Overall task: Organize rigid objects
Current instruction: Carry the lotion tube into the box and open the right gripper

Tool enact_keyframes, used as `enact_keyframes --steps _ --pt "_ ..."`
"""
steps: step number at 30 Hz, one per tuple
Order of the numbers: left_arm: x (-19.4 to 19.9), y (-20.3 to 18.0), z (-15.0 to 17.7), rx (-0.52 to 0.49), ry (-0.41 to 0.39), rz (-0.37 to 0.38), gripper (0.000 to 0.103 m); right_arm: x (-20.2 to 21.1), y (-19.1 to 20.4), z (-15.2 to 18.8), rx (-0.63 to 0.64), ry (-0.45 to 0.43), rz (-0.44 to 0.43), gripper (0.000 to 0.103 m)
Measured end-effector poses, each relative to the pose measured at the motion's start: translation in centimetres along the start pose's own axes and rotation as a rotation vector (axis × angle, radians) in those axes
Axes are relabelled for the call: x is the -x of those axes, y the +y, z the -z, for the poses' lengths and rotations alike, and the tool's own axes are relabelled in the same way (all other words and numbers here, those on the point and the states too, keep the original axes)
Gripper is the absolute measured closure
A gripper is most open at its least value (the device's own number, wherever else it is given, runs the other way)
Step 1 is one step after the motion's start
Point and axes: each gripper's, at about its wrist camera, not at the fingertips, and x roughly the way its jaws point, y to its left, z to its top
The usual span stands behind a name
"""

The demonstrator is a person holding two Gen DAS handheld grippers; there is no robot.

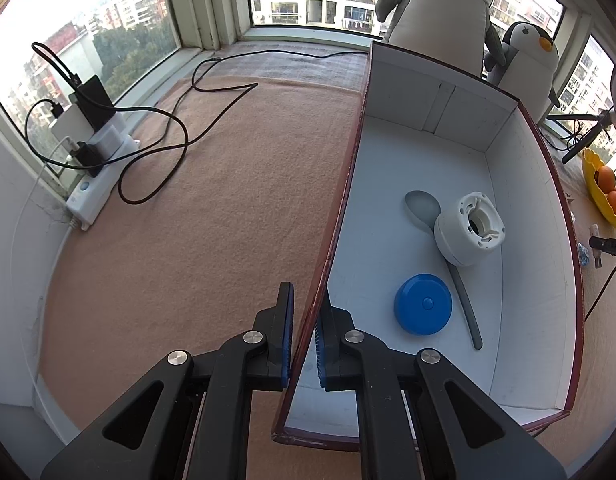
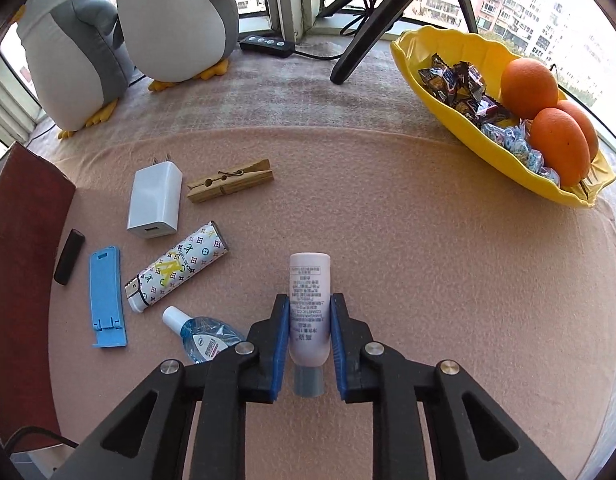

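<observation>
My left gripper point(image 1: 305, 336) is shut on the left wall of a dark-red box with a white inside point(image 1: 528, 184). In the box lie a grey spoon point(image 1: 422, 208), a white round part point(image 1: 470, 234) and a blue round case point(image 1: 423, 304). My right gripper point(image 2: 310, 336) is shut on a pale pink tube point(image 2: 310, 300) with a grey cap, lying on the pink cloth. To its left lie a white charger point(image 2: 153, 202), a wooden clothespin point(image 2: 229, 186), a patterned lighter point(image 2: 177, 270), a blue phone stand point(image 2: 106, 298), a small dark stick point(image 2: 69, 262) and a clear blue bottle point(image 2: 205, 338).
The box's red wall point(image 2: 19, 280) stands at the left in the right wrist view. A yellow bowl point(image 2: 448, 100) of oranges and sweets sits at the right back. Two plush penguins point(image 2: 167, 20), a tripod point(image 2: 372, 24) and a power strip with cables point(image 1: 95, 176) line the window side.
</observation>
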Motion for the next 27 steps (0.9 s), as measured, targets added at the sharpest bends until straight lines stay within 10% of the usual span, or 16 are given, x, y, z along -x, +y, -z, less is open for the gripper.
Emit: enact_keyframes --steps 27 --pt "0.1 -0.1 -0.1 0.001 0.000 0.006 0.095 14.9 13.5 3.0 0.303 -0.296 -0.193 0.085"
